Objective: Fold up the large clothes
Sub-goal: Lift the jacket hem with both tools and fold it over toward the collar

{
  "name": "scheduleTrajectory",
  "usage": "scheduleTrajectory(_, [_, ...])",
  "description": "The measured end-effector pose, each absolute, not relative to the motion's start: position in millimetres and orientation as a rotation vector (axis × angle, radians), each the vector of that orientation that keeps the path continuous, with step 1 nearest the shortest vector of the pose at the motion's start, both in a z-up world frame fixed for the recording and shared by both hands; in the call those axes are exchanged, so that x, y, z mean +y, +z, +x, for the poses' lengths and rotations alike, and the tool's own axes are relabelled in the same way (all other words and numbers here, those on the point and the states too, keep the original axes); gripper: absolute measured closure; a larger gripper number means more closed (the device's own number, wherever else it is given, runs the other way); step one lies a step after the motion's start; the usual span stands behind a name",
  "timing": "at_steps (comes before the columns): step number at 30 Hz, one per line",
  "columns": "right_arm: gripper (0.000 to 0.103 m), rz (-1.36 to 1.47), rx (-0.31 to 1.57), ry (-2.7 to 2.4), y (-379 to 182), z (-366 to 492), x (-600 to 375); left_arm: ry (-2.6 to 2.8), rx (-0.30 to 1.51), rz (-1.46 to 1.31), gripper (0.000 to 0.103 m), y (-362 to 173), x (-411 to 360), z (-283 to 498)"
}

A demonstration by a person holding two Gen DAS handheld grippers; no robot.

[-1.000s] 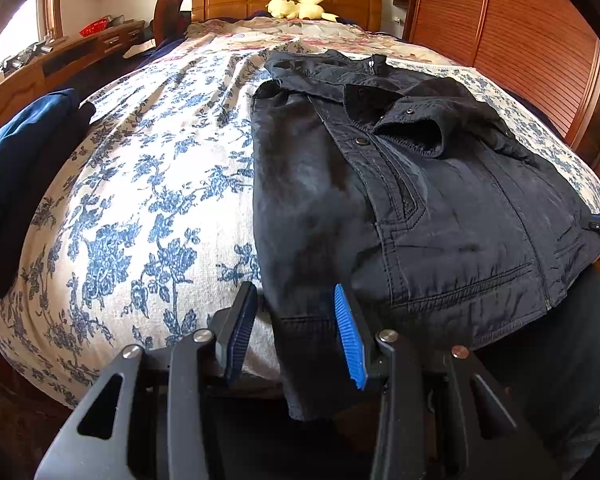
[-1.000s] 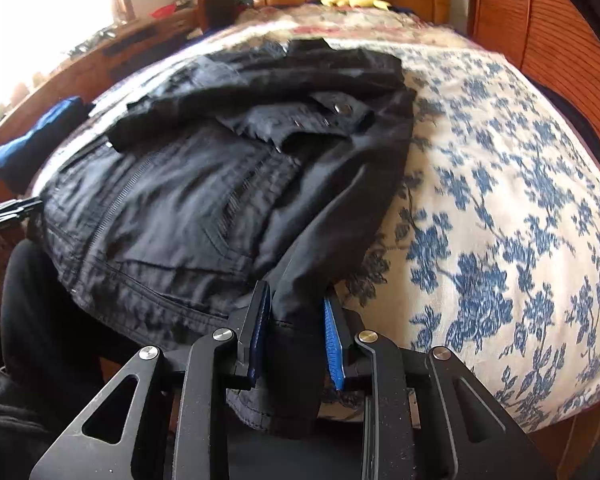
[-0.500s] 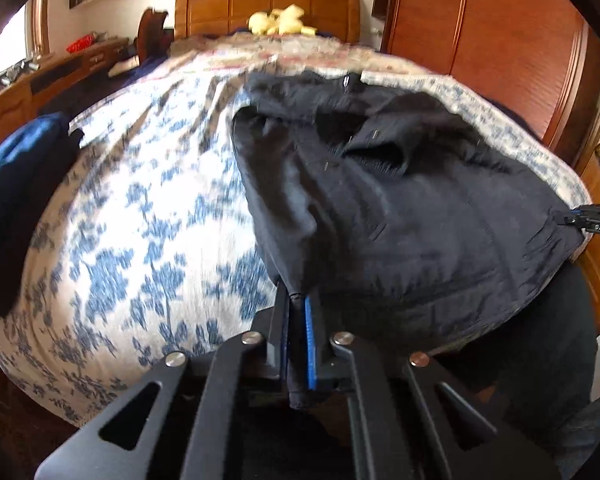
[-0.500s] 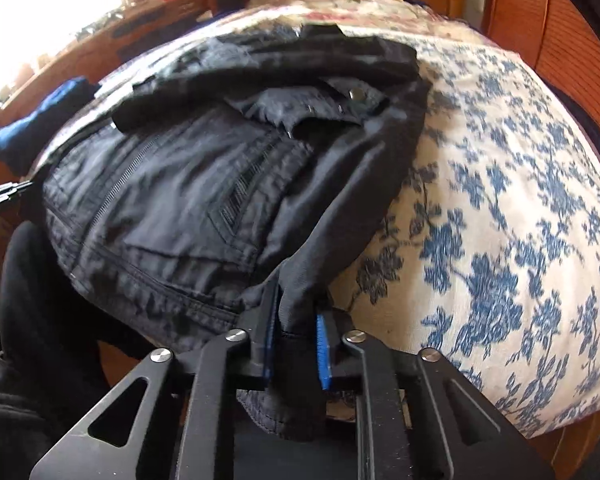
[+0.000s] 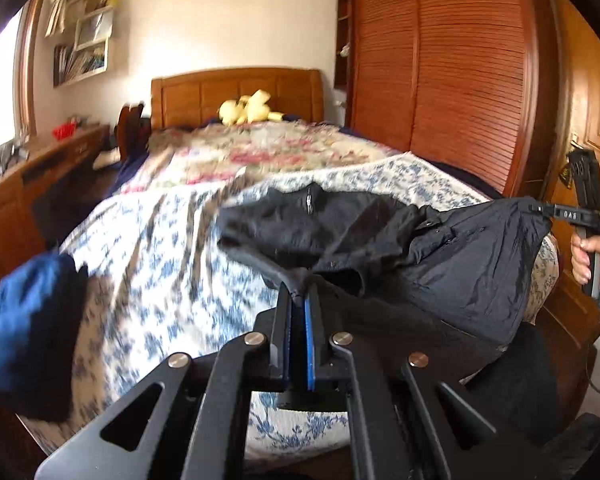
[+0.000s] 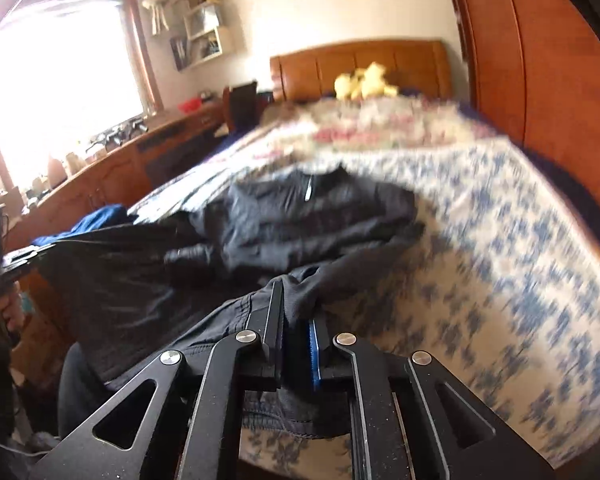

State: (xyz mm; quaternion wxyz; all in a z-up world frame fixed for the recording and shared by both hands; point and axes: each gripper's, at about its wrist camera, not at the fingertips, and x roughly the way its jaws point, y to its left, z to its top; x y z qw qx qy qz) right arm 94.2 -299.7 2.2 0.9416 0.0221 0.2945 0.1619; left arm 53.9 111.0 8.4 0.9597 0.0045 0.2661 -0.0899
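A bedroom: a wide bed (image 5: 168,256) under a blue-flowered spread, with slatted wooden wardrobe doors (image 5: 452,80) along one side.

Nearest in the left wrist view, the left gripper (image 5: 299,304) is clenched on a pinch of the jacket (image 5: 460,264), cloth bunched between its blue pads. In the right wrist view the right gripper (image 6: 296,316) grips the jacket (image 6: 300,216) at the hem corner on its own side, fabric spilling over one finger.

A second ago the left jaws stood open around the hem and the jacket lay flat, its lower edge hanging over the foot of the bed. Now both corners are held and raised, so the lower half is lifted off the spread and sags between the two grips, while the collar end rests on the bed farther off. That looks like the start of a bottom-to-top fold: the hem probably needs carrying forward onto the shoulders.

Beyond lie a blue garment (image 5: 24,320) at the bed's edge, then a yellow toy (image 5: 248,110) by the headboard (image 5: 236,96).
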Motion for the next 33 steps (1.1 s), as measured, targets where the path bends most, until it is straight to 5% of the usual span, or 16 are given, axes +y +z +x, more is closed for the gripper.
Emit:
scheduleTrajectory(14, [0.098, 0.009, 0.406, 0.391, 88, 21, -301, -0.164, 0.369, 0.005, 0.1, 78, 130, 19])
scheduleTrajectory(33, [0.098, -0.071, 0.539, 0.3, 31, 63, -300, -0.071, 0.445, 0.032, 0.099, 28, 128, 57])
